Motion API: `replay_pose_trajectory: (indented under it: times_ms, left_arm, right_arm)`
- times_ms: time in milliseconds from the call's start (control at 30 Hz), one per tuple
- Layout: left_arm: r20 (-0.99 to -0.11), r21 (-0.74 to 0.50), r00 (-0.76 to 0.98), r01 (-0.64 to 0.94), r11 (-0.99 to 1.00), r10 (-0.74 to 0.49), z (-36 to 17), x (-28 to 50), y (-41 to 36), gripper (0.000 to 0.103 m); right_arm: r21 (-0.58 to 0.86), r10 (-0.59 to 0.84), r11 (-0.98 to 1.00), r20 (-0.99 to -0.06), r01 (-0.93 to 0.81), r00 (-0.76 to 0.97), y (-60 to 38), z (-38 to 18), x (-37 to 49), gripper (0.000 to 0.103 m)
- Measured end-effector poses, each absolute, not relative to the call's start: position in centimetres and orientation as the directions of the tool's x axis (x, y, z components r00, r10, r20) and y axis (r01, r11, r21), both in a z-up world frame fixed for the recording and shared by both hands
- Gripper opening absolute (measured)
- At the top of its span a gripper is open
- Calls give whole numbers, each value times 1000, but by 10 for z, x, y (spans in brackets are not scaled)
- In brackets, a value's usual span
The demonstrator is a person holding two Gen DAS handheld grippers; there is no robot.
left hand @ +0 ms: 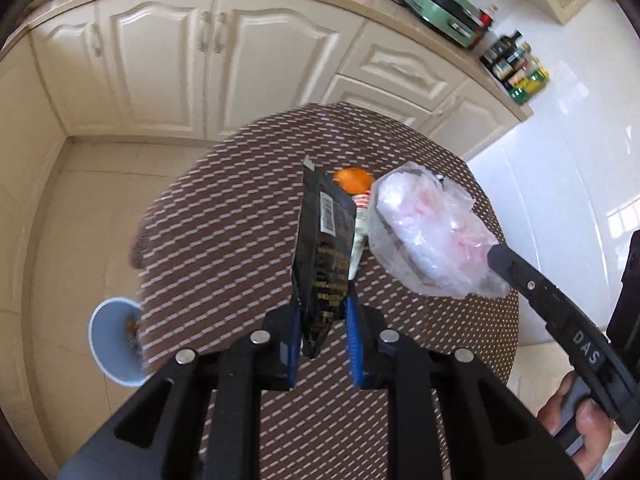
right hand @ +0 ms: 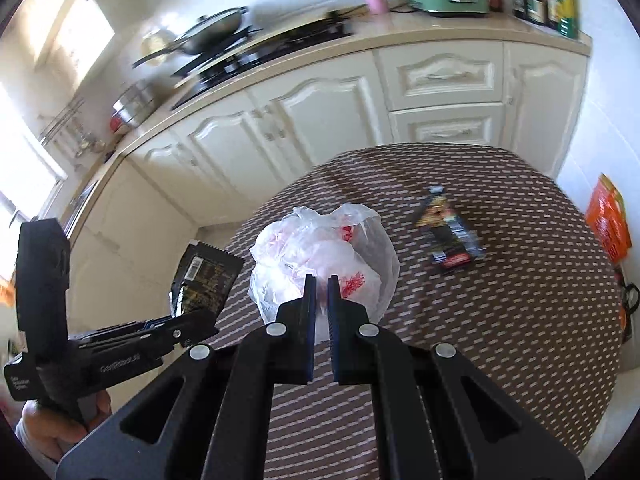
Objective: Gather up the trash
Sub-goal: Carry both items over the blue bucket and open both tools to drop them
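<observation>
Nearest the left wrist lens, the left gripper (left hand: 322,312) has its blue pads clamped on the lower part of a black snack wrapper (left hand: 325,256), which hangs clear above the brown patterned table (left hand: 224,240); the wrapper's long axis runs along the fingers, its torn, serrated top pointing away from the camera and its bottom corner drooping between the jaws. Down at the left, on the floor beside the table edge, stands a blue bin (left hand: 114,344) with some scraps already inside. Moving right, an orange item (left hand: 352,180) and a pale packet lie on the cloth behind the wrapper; what they are is unclear. Further right, the right gripper (right hand: 321,284) is pinched nearly shut on a crumpled clear plastic bag (right hand: 324,256) with red print, lifted off the table, a rounded bundle with no clear axis. Another dark wrapper (right hand: 450,236) lies flat on the cloth to the right. The step in hand looks like carrying two picked pieces to the bin; the next move probably calls for swinging left and down over its mouth before letting go, wrapper end-first.
</observation>
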State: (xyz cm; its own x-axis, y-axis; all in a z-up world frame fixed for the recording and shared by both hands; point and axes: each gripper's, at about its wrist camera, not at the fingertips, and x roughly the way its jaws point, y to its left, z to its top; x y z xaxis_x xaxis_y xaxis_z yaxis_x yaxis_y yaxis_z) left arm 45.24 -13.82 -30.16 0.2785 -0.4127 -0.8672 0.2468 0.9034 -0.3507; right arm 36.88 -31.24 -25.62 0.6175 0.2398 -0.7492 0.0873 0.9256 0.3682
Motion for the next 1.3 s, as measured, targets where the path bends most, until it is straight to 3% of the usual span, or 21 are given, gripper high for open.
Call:
replay_pose_trajectory:
  times_ms: [433,700,967,1067,1300]
  left_arm:
    - [-893,-298,339,48,953,-296,-289,423,79,18]
    - [-909,-262,357,-85,961,-216,-295,401,206,18]
    - [-914,-268,353,-161,950,-198,-304,388,275,18]
    - [-915,-273,350,-170,947,-201,-306,388,284,18]
    - [-913,-287,346,-174,942,-214,-309,390,296,18]
  right_arm:
    - [424,440,894,-761,-148,478,-99,-264,383,5]
    - [423,478,878,-788,-223,389,7,-292,395,5]
    - [409,470,881,-815,-239,338,66,-309,409,6]
    - [412,464,884,-829,-220,313,76,-318,415,12]
    - [367,427,901,-845,-232,321,83,-313,419,14]
